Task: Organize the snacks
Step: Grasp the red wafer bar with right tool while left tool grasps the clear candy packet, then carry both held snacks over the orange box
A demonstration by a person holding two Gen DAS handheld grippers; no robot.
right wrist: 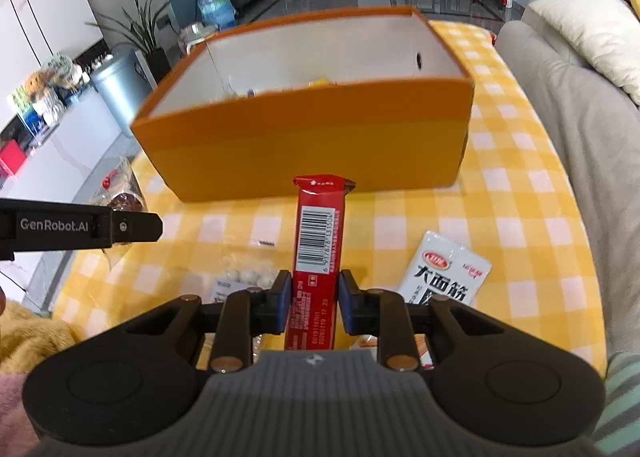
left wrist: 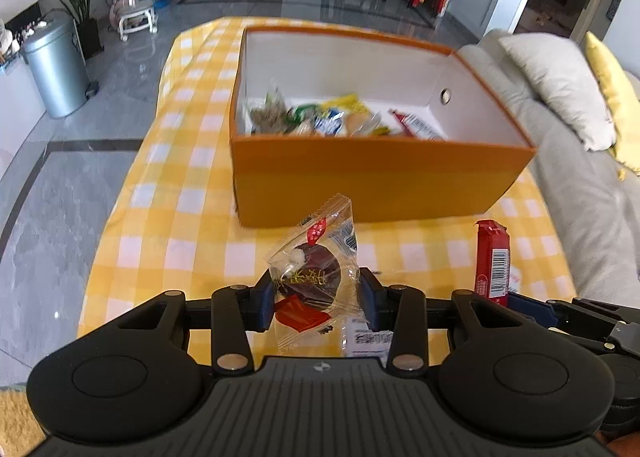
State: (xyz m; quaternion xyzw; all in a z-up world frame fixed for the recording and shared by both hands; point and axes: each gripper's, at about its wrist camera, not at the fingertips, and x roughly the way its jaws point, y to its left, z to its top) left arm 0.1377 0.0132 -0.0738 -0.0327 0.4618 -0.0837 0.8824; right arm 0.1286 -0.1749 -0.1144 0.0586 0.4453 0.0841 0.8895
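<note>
two hand-held grippers hover over a table covered in a yellow and white checked cloth (left wrist: 168, 225), each carrying a snack toward an orange box (left wrist: 376, 177) that sits open-topped ahead of them. the left gripper (left wrist: 316, 297) is closed on a clear-wrapped dark round cake (left wrist: 316, 273), its blue pads pressing the crinkly wrapper at both sides. the right gripper (right wrist: 314, 303) is closed on a red snack bar (right wrist: 318, 257), which stands upright between the pads with its barcode facing the camera. the box already holds a loose pile of wrapped snacks (left wrist: 332, 117) on its white floor. still lying on the cloth near the right gripper are a white sachet (right wrist: 444, 269) and a clear bag of small pale balls (right wrist: 248, 275).

the main risk, as i judge it, is the box's near wall: both snacks look low against it, so moving straight forward could knock a snack against the wall or push the box away. the cake's slippery film could also slide out of the pads. the two grippers are close side by side, so reaching over the rim together could make them bump.
</note>
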